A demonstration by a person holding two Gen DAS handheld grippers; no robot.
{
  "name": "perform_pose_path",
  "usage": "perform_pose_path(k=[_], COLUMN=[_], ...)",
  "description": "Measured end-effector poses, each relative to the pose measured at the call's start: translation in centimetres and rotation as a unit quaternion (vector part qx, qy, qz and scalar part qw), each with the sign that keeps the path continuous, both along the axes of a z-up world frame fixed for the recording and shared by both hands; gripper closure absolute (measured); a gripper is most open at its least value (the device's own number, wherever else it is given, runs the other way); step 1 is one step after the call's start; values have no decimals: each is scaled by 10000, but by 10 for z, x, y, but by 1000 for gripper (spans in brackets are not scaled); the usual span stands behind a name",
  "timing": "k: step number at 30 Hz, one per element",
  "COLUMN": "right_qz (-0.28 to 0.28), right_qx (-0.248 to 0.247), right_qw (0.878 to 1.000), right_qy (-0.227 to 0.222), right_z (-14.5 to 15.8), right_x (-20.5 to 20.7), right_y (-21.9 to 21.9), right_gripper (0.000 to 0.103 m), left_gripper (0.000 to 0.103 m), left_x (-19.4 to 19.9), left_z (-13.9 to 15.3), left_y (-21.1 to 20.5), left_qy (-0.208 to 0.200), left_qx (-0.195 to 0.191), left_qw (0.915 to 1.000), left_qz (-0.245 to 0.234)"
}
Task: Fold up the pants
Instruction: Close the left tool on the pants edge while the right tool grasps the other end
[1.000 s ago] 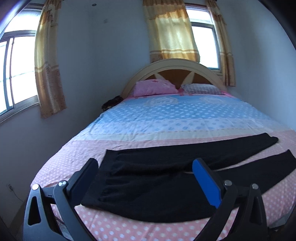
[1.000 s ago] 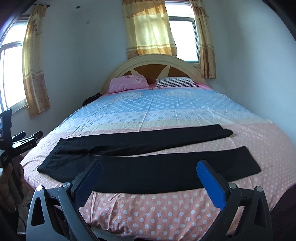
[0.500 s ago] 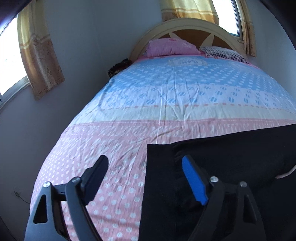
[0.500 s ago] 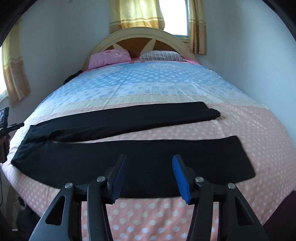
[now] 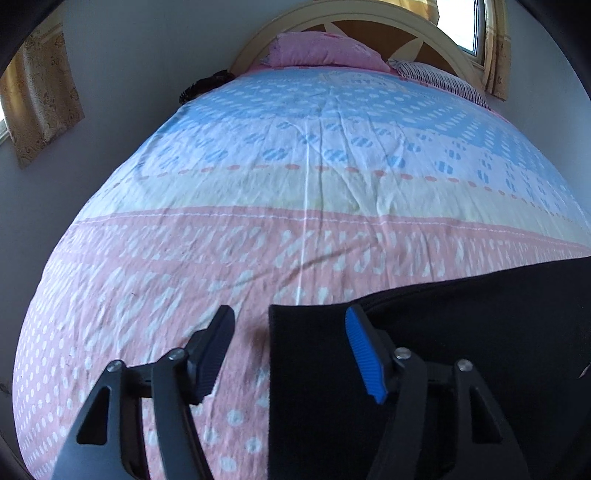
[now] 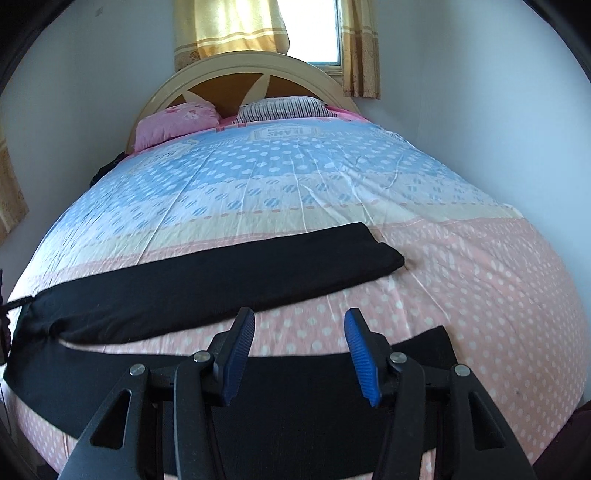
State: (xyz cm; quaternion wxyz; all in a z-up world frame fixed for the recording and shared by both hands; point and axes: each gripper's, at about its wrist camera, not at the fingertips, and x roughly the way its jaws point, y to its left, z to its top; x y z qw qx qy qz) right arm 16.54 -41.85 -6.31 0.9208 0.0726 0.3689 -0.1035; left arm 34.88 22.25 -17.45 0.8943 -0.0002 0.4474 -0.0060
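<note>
Left wrist view: left gripper [image 5: 290,328] jaws closing astride the pants [image 5: 461,332] corner — apparently not yet pinching.

Bed w/ dotted sheet [image 6: 461,280], pink pillow [image 6: 173,123], striped pillow [image 6: 280,108], curtains [image 6: 236,26]

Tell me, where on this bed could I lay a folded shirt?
The blue and cream stretch of bedspread between the pillows and the black pants lies bare, as does the pink corner right of the far leg's hem. The near edge is crowded: both pant legs spread across it, with both grippers above.
</note>
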Motion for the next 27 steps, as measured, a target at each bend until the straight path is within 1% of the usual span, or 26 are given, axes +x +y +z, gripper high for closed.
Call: perform_pose_path(k=[2, 3, 4, 5, 9, 10, 11, 12, 14, 17, 21, 23, 25, 27], right_qz=[-20, -38, -59, -84, -351, -437, -543, -626, -804, -980, -1048, -1011, -946, -837], right_qx=[55, 78, 114, 158, 291, 289, 301, 344, 441, 485, 741, 833, 955, 1077], right_qw=[10000, 10000, 9999, 9998, 9989, 9985, 9979, 9971, 9948, 9921, 9890, 9881, 9872, 9863], right_qy=[5, 29, 62, 92, 133, 157, 206, 281, 454, 610, 732, 800, 858, 926], right_z=[-4, -6, -8, -11, -15, -16, -17, -20, -26, -32, -44, -51, -59, -68], right_x=[8, 12, 16, 20, 34, 38, 43, 49, 64, 88, 123, 141, 159, 175], right_y=[-4, -6, -10, -13, -39, -47, -57, -67, -88, -119, -152, -162, -168, -171], right_gripper=[51, 51, 50, 50, 50, 50, 50, 51, 50, 50, 50, 49, 44, 44], left_gripper=[51, 53, 58, 60, 64, 68, 74, 75, 84, 85, 85, 85, 84, 84], left_x=[2, 3, 2, 3, 2, 2, 1, 0, 2, 0, 4, 5, 6, 5], left_z=[-3, -3, -4, -4, -3, -2, -2, -1, -1, -1, 0, -1, -1, -2], left_y=[2, 3, 4, 6, 8, 10, 11, 11, 10, 7, 7, 7, 7, 6], left_qy=[-23, -31, -51, -54, -122, -145, -165, -189, -213, -224, -220, -216, -217, -215], left_qx=[-199, -269, -360, -424, -474, -491, -520, -525, -485, -358, -320, -327, -341, -320], left_qw=[9998, 9996, 9992, 9989, 9986, 9985, 9983, 9982, 9981, 9985, 9986, 9986, 9986, 9987], left_qz=[-79, -102, -141, -185, -190, -205, -222, -219, -310, -358, -359, -360, -345, -338])
